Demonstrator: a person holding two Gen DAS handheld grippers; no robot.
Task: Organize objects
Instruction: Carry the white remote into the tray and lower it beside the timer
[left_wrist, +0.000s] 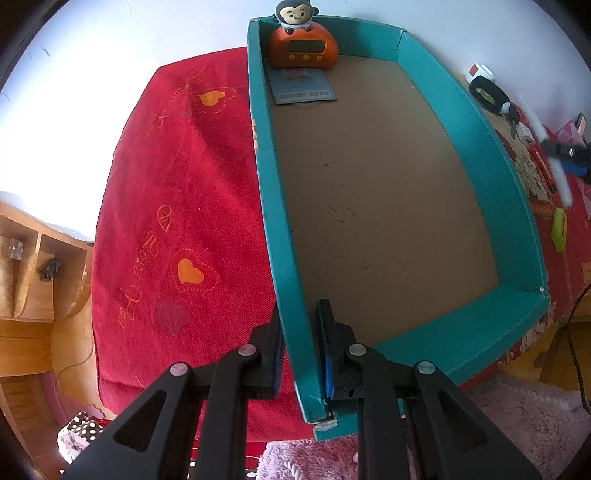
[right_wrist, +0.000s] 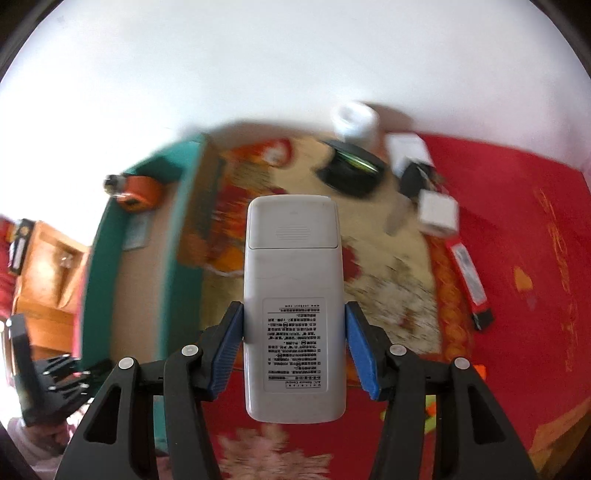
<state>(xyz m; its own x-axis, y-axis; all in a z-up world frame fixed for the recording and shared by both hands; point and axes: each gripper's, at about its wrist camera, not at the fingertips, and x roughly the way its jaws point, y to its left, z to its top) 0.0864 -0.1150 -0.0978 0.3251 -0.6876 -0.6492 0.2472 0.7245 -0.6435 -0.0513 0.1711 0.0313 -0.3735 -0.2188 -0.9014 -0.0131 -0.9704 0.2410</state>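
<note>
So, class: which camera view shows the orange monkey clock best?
The left wrist view: the orange monkey clock sits sharp and front-on in the teal box's far corner. The right wrist view shows it small, blurred and side-on.

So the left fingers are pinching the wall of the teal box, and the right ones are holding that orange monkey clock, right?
Not quite. The right fingers hold a white remote control, back side up, as the right wrist view shows. The orange monkey clock sits inside the teal box, at its far end. The left fingers do pinch the box wall.
</note>
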